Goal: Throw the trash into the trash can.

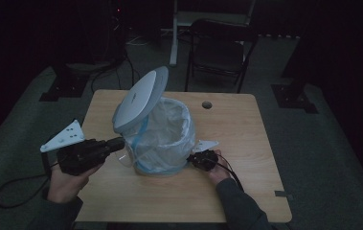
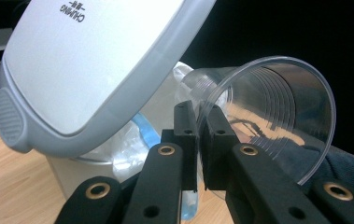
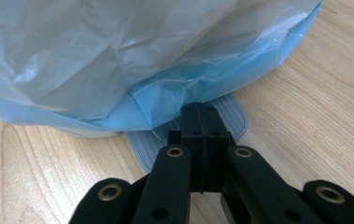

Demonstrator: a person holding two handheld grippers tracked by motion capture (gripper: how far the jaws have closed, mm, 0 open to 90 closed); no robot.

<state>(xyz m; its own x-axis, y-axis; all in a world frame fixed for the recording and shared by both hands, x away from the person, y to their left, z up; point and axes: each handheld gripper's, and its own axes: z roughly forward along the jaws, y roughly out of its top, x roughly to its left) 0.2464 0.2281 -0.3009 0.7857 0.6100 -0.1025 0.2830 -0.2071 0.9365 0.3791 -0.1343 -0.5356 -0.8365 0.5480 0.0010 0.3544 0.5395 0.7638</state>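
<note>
While the pedal (image 3: 188, 133) is pressed by the clenched right gripper (image 3: 201, 122) to keep the bin lid (image 1: 138, 98) raised, a clear plastic cup (image 2: 263, 116) is pinched at its rim by the left gripper (image 2: 201, 122), at the bin's (image 1: 162, 143) nine o'clock.

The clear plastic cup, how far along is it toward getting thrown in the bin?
Done: the bin's lid stands open, with the right gripper shut and pressing on the foot pedal. In hand: the left gripper is shut on the rim of the clear plastic cup, held beside the bin. Left: carrying the cup over the liner bag and letting go.
</note>
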